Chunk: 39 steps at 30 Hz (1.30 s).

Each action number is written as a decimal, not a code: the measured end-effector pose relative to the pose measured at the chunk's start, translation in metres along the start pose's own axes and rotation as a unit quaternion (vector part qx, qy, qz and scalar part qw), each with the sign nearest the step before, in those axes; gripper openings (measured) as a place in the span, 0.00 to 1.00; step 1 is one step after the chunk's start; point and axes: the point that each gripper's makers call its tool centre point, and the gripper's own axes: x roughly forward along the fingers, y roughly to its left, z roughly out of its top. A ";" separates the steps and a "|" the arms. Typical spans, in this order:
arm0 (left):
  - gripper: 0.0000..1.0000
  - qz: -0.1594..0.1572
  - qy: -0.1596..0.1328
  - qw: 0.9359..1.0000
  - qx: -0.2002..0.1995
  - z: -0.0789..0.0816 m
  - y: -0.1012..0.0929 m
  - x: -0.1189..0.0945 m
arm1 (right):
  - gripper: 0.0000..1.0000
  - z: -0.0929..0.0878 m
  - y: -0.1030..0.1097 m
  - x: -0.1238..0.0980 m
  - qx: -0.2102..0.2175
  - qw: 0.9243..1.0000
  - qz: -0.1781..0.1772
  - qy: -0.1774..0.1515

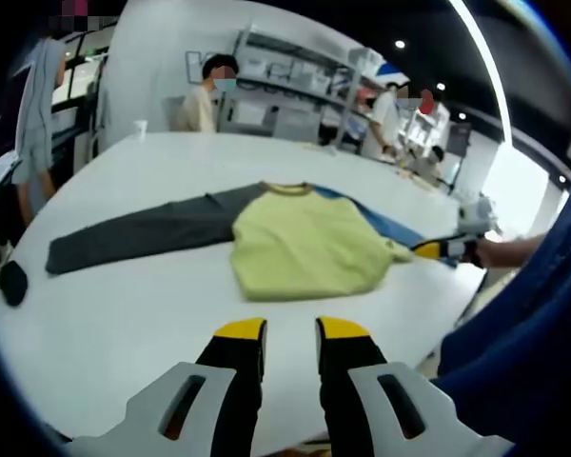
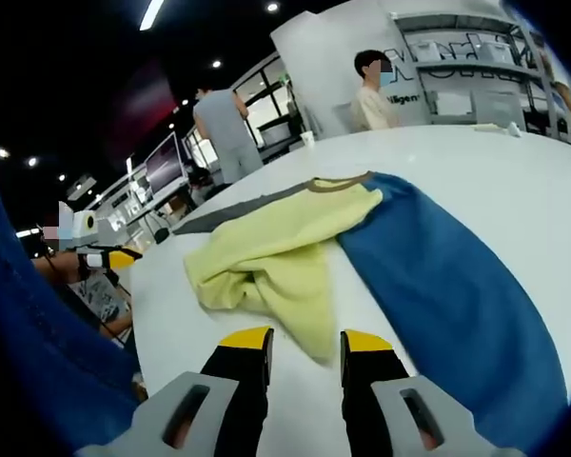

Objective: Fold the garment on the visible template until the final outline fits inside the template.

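A big white desk (image 1: 124, 314) fills the room's middle. The garment (image 1: 305, 243) lies flat on it. It is a shirt with a yellow-green body, a brown neck band, one long dark grey sleeve (image 1: 138, 233) and one long blue sleeve (image 2: 447, 276). In the left gripper view the grey sleeve stretches out to the left and the blue sleeve peeks out behind the yellow part on the right. In the right gripper view the yellow part (image 2: 266, 262) is bunched and folded over near the desk edge, and the blue sleeve lies beside it, touching it.

People stand at the far side of the desk, near shelves (image 1: 295, 71).

A small dark thing (image 1: 12, 282) sits at the left edge of the desk.

The left hand-held gripper (image 1: 290, 333) hangs over the bare desk, near the shirt's bottom edge but not touching it. Its jaws are apart and hold nothing.

The right hand-held gripper (image 2: 305, 343) is just in front of the folded yellow cloth. Its jaws are apart too, with nothing between them.
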 end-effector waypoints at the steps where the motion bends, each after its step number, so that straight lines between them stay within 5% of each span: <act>1: 0.18 0.000 -0.001 1.000 -0.001 -0.001 -0.001 -0.001 | 0.26 -0.002 0.000 0.001 0.000 1.000 0.000 0.003; 11: 0.18 0.004 -0.004 1.000 -0.010 -0.006 -0.002 -0.007 | 0.21 -0.004 0.001 0.003 0.006 1.000 0.000 0.008; 17: 0.18 0.006 -0.006 1.000 -0.015 -0.011 0.000 -0.010 | 0.05 -0.005 0.005 0.006 0.012 1.000 -0.005 0.016; 24: 0.17 0.004 -0.011 1.000 -0.026 -0.016 -0.001 -0.011 | 0.00 0.014 0.014 -0.001 0.104 0.995 0.005 -0.008; 29: 0.17 -0.003 -0.012 0.999 -0.032 -0.025 0.001 -0.007 | 0.00 0.050 0.033 -0.012 0.215 0.974 0.041 -0.056; 39: 0.18 -0.016 -0.012 0.999 -0.037 -0.033 -0.001 -0.002 | 0.00 0.081 0.066 -0.025 0.178 0.981 0.066 -0.051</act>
